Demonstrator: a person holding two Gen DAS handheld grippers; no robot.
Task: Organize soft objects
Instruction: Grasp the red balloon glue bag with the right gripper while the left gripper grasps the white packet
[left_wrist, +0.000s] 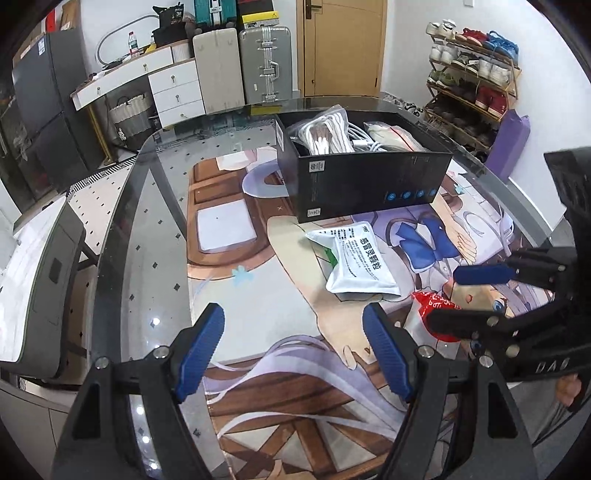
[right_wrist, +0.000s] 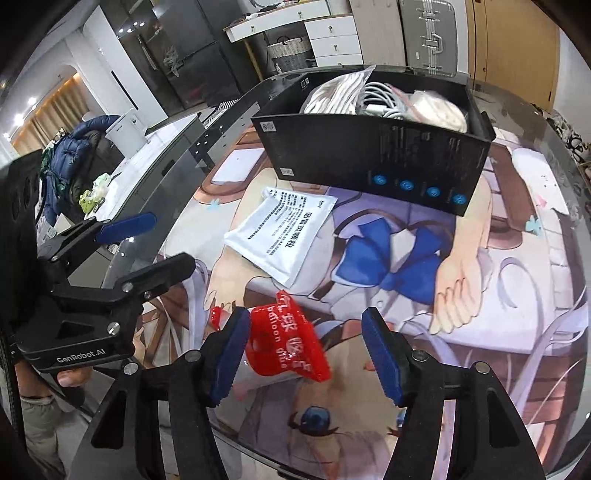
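Note:
A red balloon-glue packet (right_wrist: 288, 343) lies on the printed mat between the fingers of my right gripper (right_wrist: 306, 354). The left pad (right_wrist: 231, 354) touches its edge and the right pad stands well clear, so the jaws are open. A white medicine pouch (right_wrist: 280, 229) lies flat just beyond it, in front of a black box (right_wrist: 369, 155) holding bagged white items and cables. In the left wrist view my left gripper (left_wrist: 293, 350) hangs open over bare mat, left of the pouch (left_wrist: 354, 258). At its right are the red packet (left_wrist: 424, 306) and the right gripper (left_wrist: 443, 297).
The mat covers a round glass table (left_wrist: 147, 229) whose rim curves along the left. Behind it stand white drawers (left_wrist: 177, 92), suitcases (left_wrist: 264, 62) and a door. A shoe rack (left_wrist: 472, 81) and a purple bag (left_wrist: 509, 144) are at the far right.

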